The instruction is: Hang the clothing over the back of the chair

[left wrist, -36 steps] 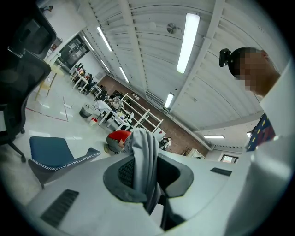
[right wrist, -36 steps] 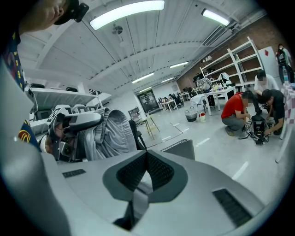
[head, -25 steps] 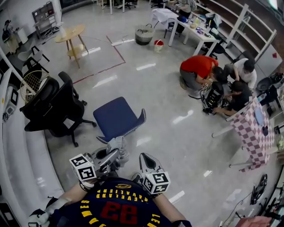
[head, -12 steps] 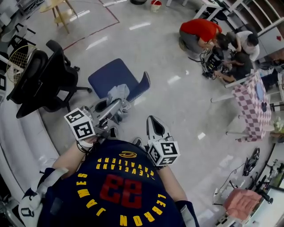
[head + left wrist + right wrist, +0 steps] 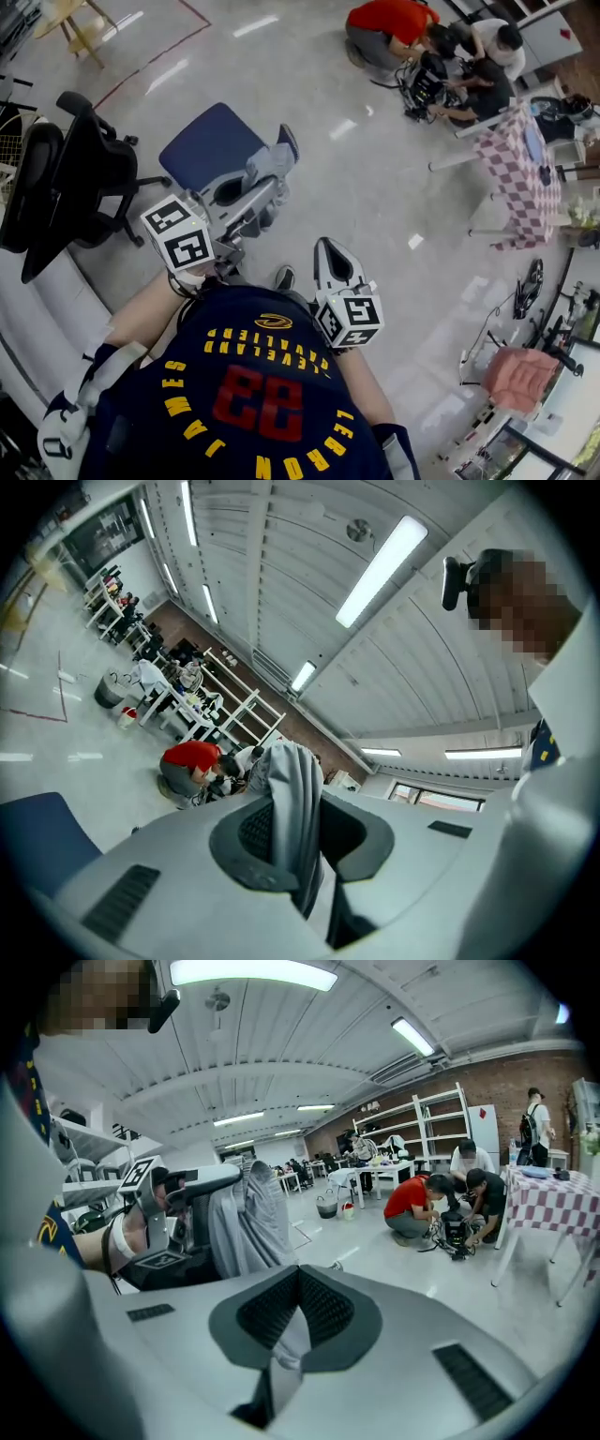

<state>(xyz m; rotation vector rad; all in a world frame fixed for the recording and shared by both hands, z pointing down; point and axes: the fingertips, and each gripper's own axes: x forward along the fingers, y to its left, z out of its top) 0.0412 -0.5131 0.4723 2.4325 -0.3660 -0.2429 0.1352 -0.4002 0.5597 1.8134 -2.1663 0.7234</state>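
Pinching the grey clothing (image 5: 270, 161) in the left claw (image 5: 267, 186), held about level, with the cloth dangling from the tips just beside the back of the blue chair (image 5: 208, 142), above the floor (image 5: 375, 197). Keeping the right claw (image 5: 329, 247) pressed together, apart from the chair.

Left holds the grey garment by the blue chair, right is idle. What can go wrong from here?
1. The grey clothing hangs bunched from the left gripper alone. The right gripper is shut and empty, so the clothing may land on the back of the blue chair as a clump and slide off.
2. The black office chair stands close beside it; a trailing end might catch there.
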